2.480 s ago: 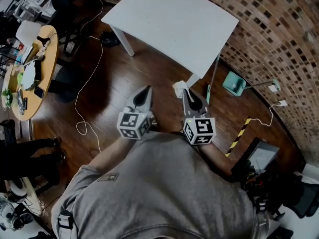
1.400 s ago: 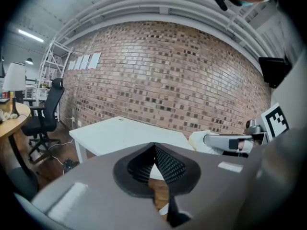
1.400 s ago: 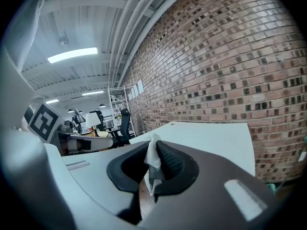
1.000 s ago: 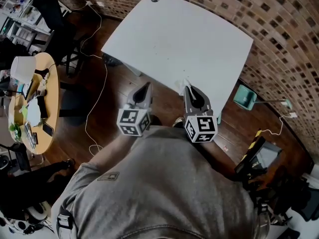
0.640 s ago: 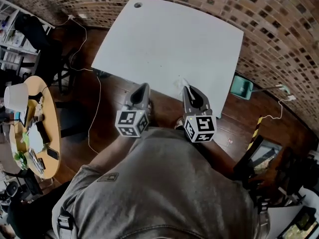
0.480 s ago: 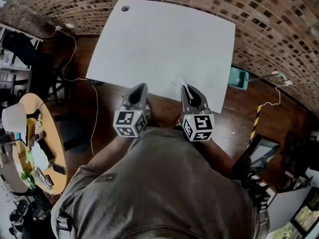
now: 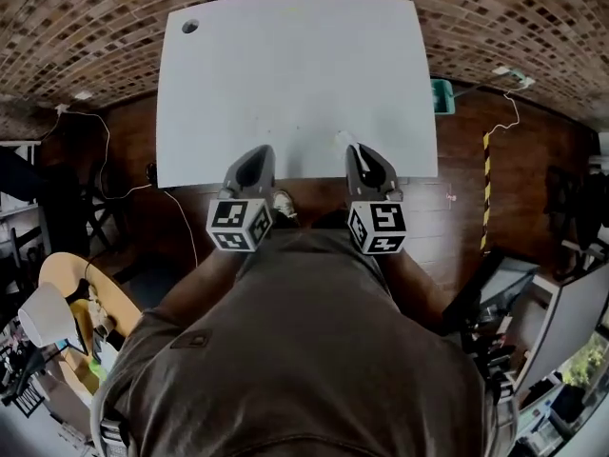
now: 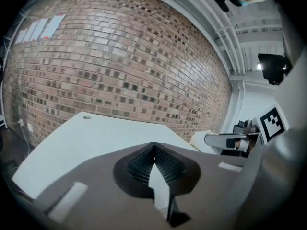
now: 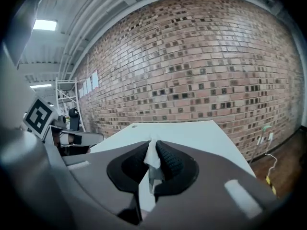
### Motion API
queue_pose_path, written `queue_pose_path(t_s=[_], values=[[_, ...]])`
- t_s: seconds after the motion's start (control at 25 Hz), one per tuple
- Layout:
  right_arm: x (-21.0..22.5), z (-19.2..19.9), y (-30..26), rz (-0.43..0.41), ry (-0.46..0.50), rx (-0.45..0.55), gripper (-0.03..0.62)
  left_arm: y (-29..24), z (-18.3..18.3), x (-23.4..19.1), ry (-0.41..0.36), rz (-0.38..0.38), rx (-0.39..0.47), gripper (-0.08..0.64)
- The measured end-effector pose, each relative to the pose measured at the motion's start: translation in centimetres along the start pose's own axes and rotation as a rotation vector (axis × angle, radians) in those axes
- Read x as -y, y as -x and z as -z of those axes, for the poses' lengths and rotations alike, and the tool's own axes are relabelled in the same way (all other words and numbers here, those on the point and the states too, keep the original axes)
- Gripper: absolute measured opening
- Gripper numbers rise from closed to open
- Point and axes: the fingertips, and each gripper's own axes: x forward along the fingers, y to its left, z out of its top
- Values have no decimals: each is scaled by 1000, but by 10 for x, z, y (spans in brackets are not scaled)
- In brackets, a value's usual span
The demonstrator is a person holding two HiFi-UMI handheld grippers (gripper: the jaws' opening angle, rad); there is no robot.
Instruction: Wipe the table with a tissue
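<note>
- Since earlier, the counter (image 7: 285, 74) has swung square before us.
- Our right gripper (image 7: 356, 152) clamps the white tissue (image 7: 343, 138).
- Our left gripper (image 7: 254, 157) is closed on nothing.

Showed a plain white rectangular tabletop (image 7: 285, 74) at upper centre, under a red-brown brick wall (image 7: 95, 8) with pale mortar lines. Wore black-and-white square markers on the grey left gripper (image 7: 253, 155) and grey right gripper (image 7: 356, 150). Pinched a white crumpled paper tissue (image 9: 151, 159) between black ribbed pads (image 9: 169, 163). Spread dark brown wooden floor (image 7: 457, 160) at both sides.
</note>
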Motion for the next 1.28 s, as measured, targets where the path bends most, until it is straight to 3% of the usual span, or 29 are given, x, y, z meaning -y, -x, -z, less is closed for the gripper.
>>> queue_pose_path(t_s=[0.24, 0.76, 1.04, 1.28], values=[[17, 7, 4, 142, -19, -10, 38, -4, 11, -16, -3, 52, -59, 2], [97, 52, -1, 315, -37, -106, 38, -40, 40, 5, -30, 77, -175, 2], [119, 81, -21, 324, 50, -182, 38, -51, 58, 7, -48, 56, -240, 2], [133, 85, -42, 324, 115, -185, 38, -56, 67, 4, -58, 36, -279, 2]])
